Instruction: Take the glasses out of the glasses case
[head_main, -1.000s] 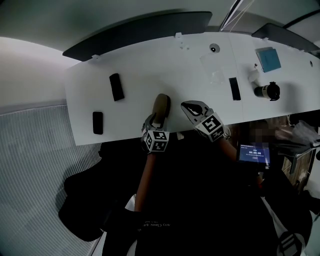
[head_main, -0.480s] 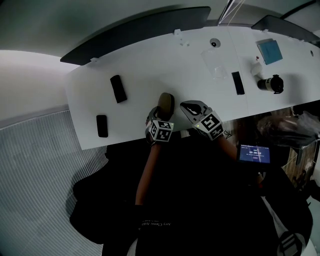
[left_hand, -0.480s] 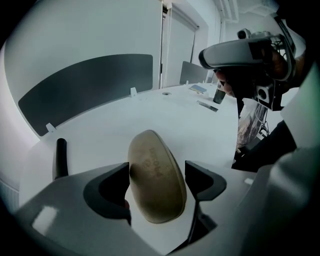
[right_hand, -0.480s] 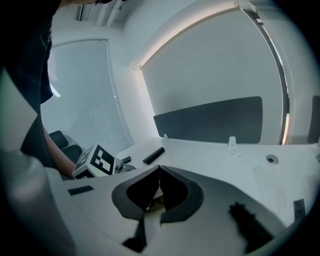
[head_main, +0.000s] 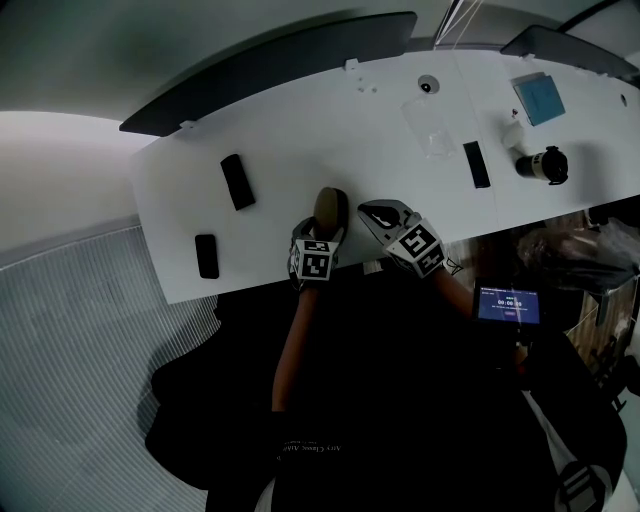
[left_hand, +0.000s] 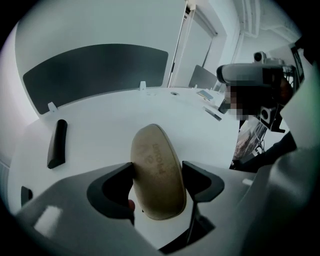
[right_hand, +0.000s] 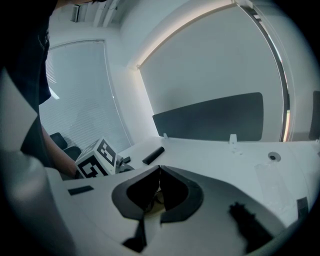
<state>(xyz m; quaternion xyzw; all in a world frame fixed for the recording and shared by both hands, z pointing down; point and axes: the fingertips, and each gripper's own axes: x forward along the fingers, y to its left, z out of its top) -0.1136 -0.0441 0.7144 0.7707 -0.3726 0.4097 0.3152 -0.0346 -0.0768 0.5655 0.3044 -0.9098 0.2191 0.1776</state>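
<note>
Left gripper (left_hand: 158, 175) points steeply down at the front edge of the white table (head_main: 300, 130). Its jaws stand wide, having just opened far and then eased in a touch. The tan glasses case (head_main: 328, 205) lies closed on the table between them: the left jaw touches its side, while the right jaw sits just beside it without clearly pressing. Right of the case, the right gripper (right_hand: 160, 175) hovers low over the table edge with its jaw tips together; what shows in the small gap behind them is too dim to tell. Farther right lie a black bar (head_main: 476, 165), a dark cylinder (head_main: 540, 163) and a blue pad (head_main: 538, 100).
</note>
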